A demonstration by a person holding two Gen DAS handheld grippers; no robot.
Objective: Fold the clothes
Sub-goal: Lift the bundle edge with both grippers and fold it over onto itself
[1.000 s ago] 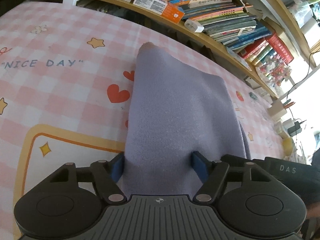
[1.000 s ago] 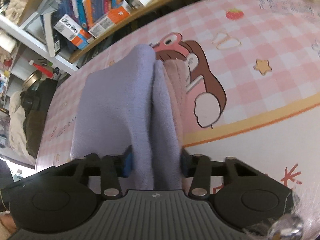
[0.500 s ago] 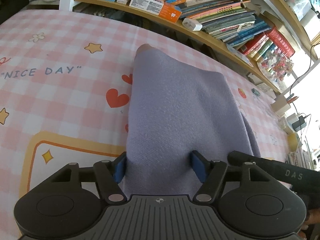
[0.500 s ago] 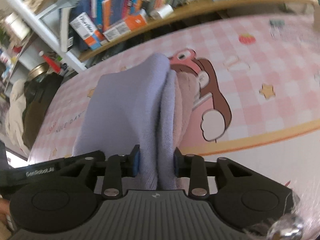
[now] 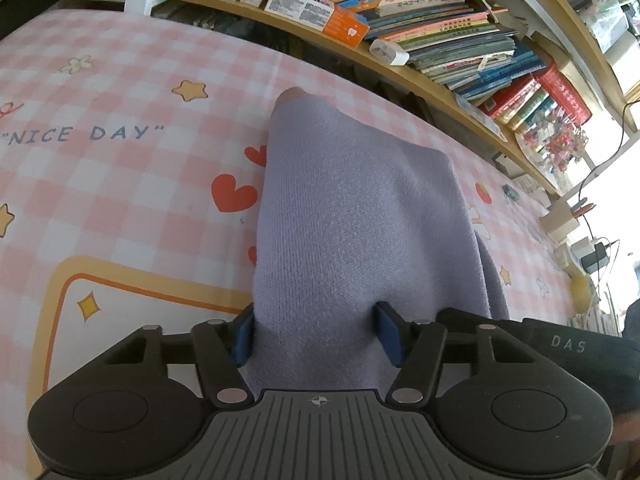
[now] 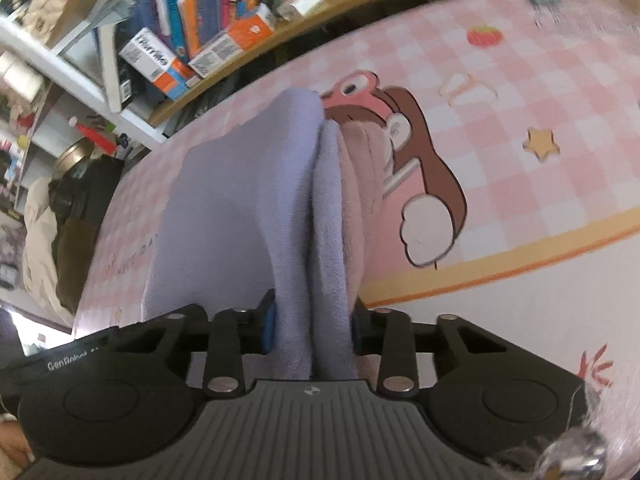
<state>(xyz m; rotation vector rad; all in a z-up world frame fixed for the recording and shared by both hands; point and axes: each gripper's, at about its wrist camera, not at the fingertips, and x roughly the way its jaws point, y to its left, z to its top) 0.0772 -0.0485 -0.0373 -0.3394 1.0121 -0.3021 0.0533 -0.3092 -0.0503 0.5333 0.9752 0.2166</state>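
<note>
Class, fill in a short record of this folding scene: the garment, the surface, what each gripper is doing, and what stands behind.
garment: lavender knit garment, pink inner layer showing in the right wrist view
surface: pink checked tablecloth printed with hearts and stars
left gripper: jaws just closing on the garment's edge
right gripper: jaws just closing on bunched folds
background: bookshelf crowded with books

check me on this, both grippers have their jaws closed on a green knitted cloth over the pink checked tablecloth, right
Not quite: the cloth is lavender, not green, as the left wrist view shows. The rest holds: the left gripper and the right gripper each have their jaws closed on it, over the pink checked tablecloth.
</note>
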